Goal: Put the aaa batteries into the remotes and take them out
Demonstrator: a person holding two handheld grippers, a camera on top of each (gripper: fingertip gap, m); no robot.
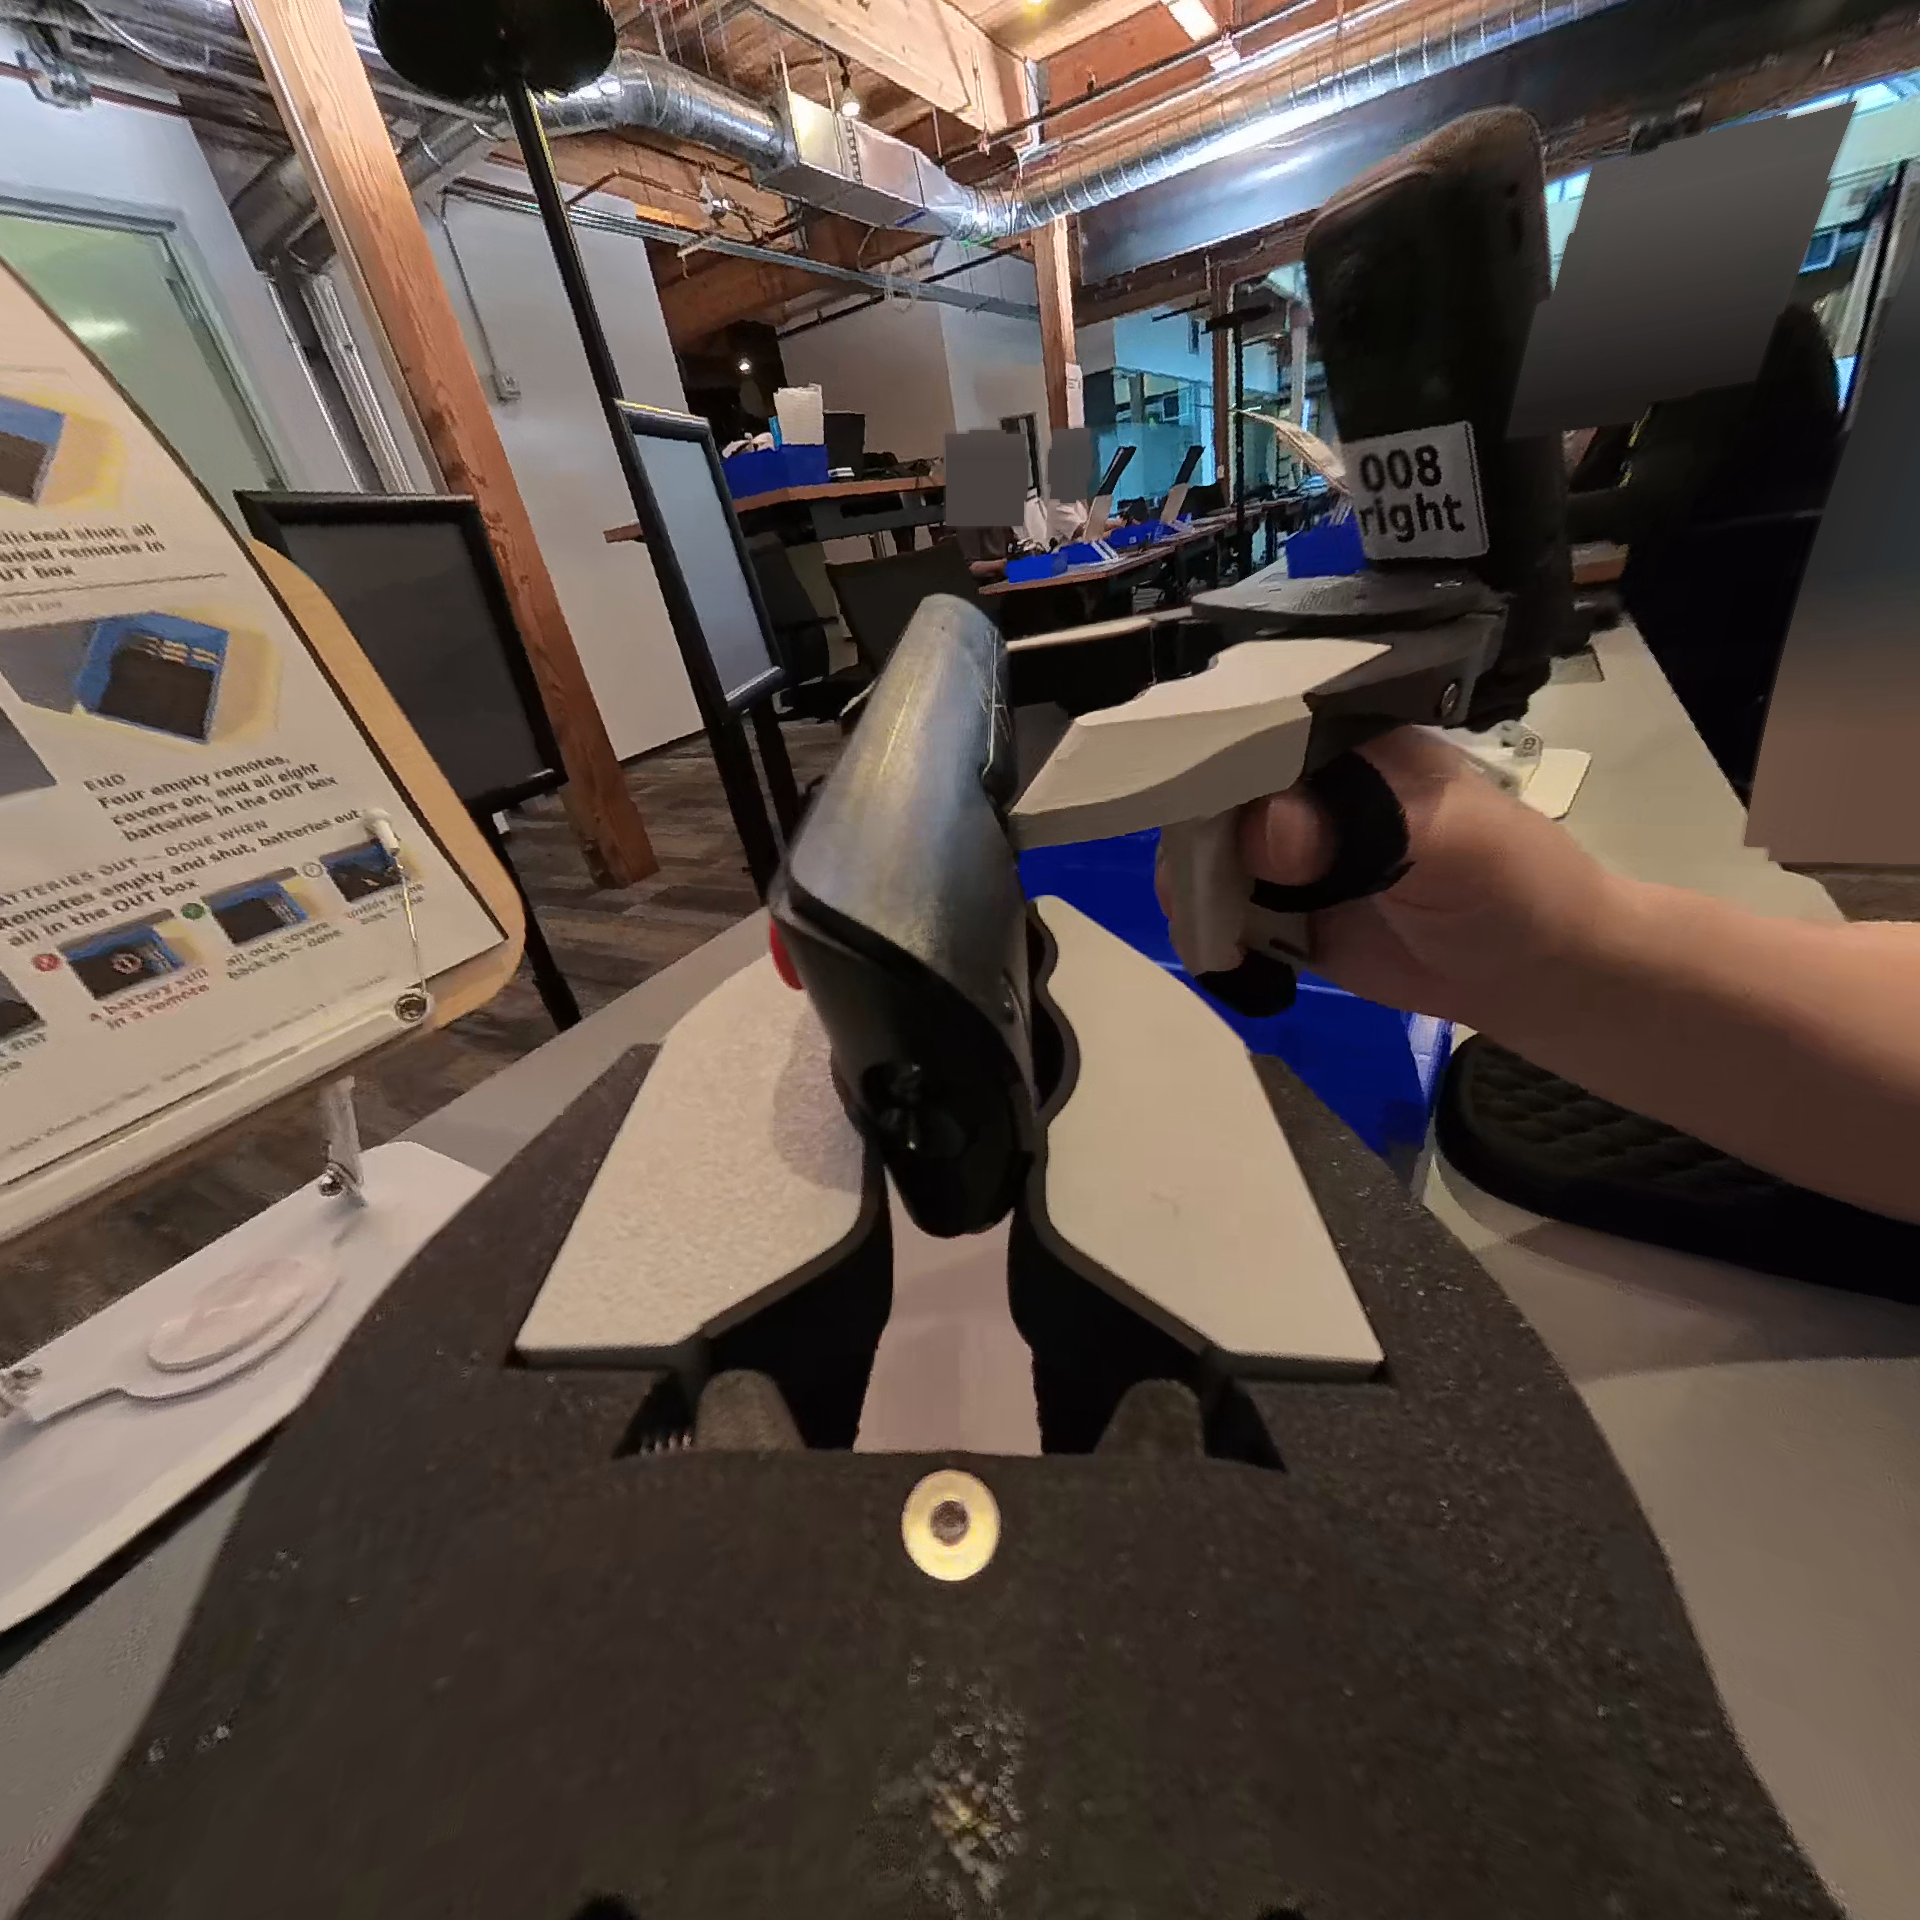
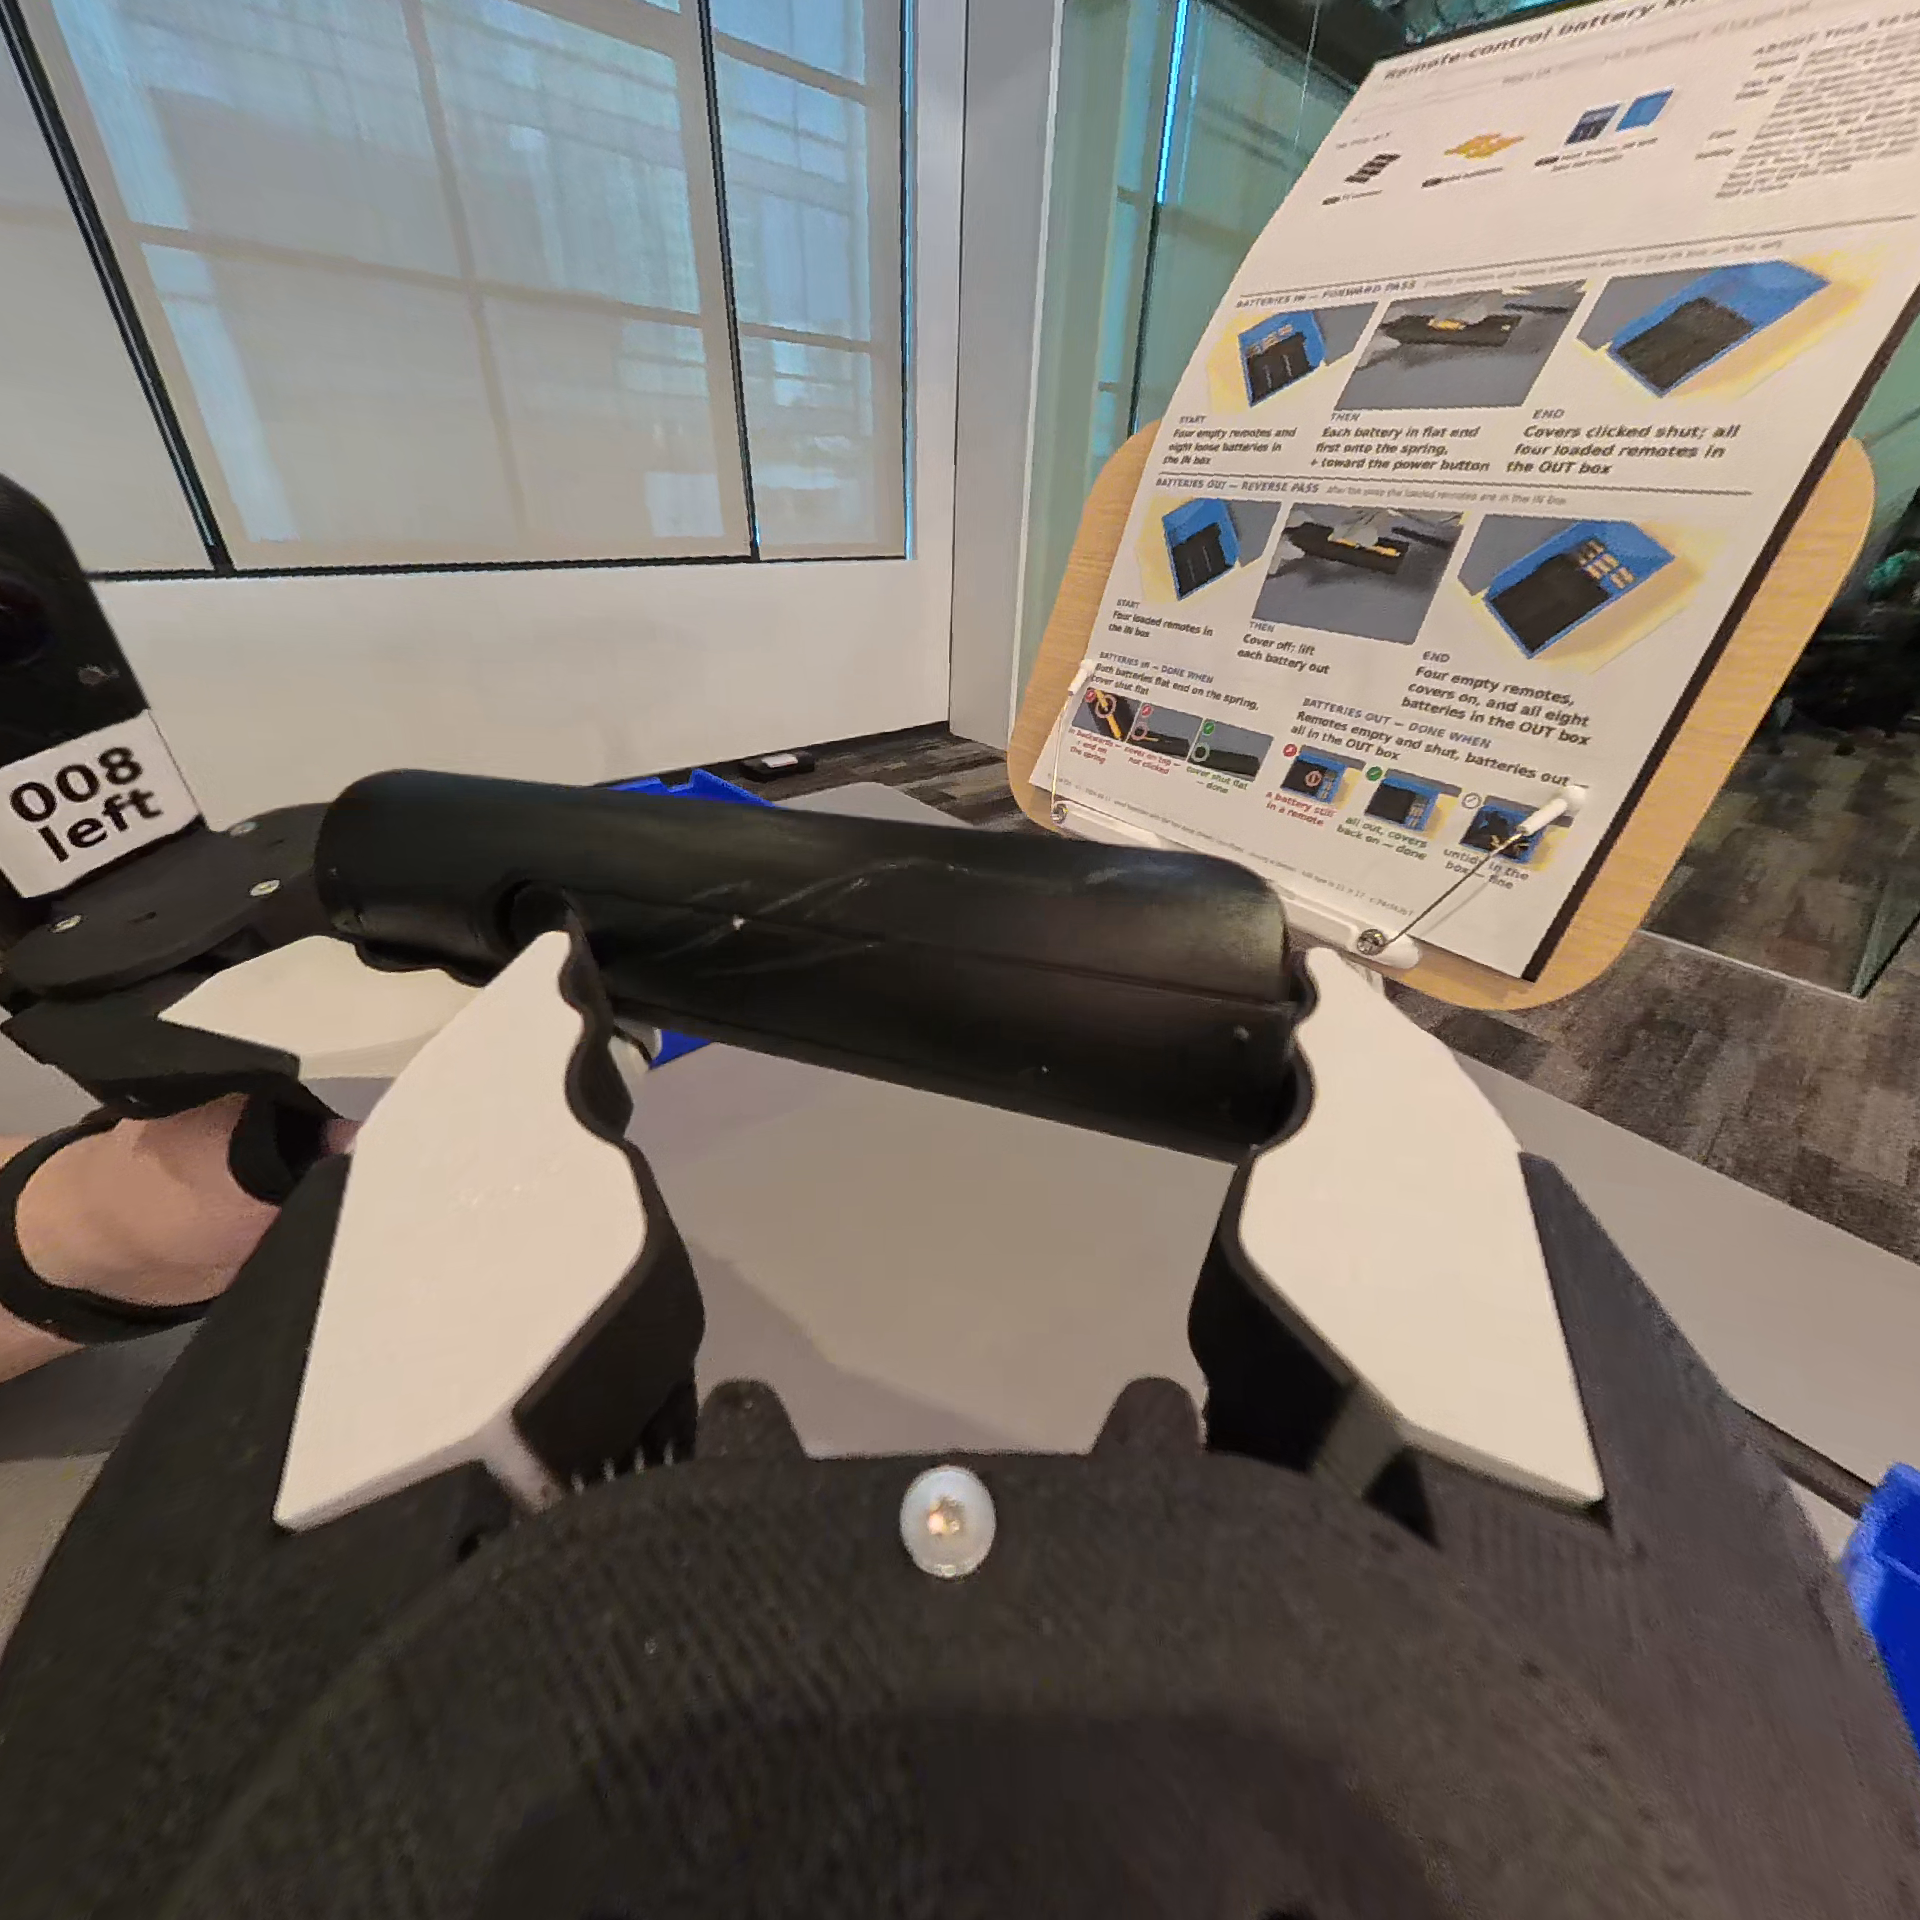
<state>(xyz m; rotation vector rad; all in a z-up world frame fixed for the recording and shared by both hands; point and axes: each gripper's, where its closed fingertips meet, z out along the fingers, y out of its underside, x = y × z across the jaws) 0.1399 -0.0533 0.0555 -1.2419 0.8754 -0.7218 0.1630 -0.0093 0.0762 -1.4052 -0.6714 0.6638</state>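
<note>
Black remote [image 1: 914,925] was held in the air above the grey table [image 1: 1714,1475], gripped by both claws at once.

Left wrist view: left gripper [image 1: 951,1132] was narrowed onto the remote's near end, both white fingers [image 1: 717,1174] pressed against its sides. The remote ran away from the camera, tilted up. A red button [image 1: 781,951] showed on its left edge. The right gripper [image 1: 1049,805] came in from the right, held by a hand [image 1: 1392,862] with black finger straps; whether its tips touched the remote could not be told here. A blue bin [image 1: 1288,1029] sat on the table behind.

Right wrist view: right gripper [image 2: 935,1018] was spread wide, closed lengthwise on the remote [image 2: 831,935], which lay crosswise between its fingertips, smooth back side up, scuffed. The left gripper [image 2: 343,987] clamped the remote's left end.

Instruction sheet on a wooden stand [image 2: 1455,540] stood at the table's far edge; only this view showed it whole. No batteries were visible in either view.
</note>
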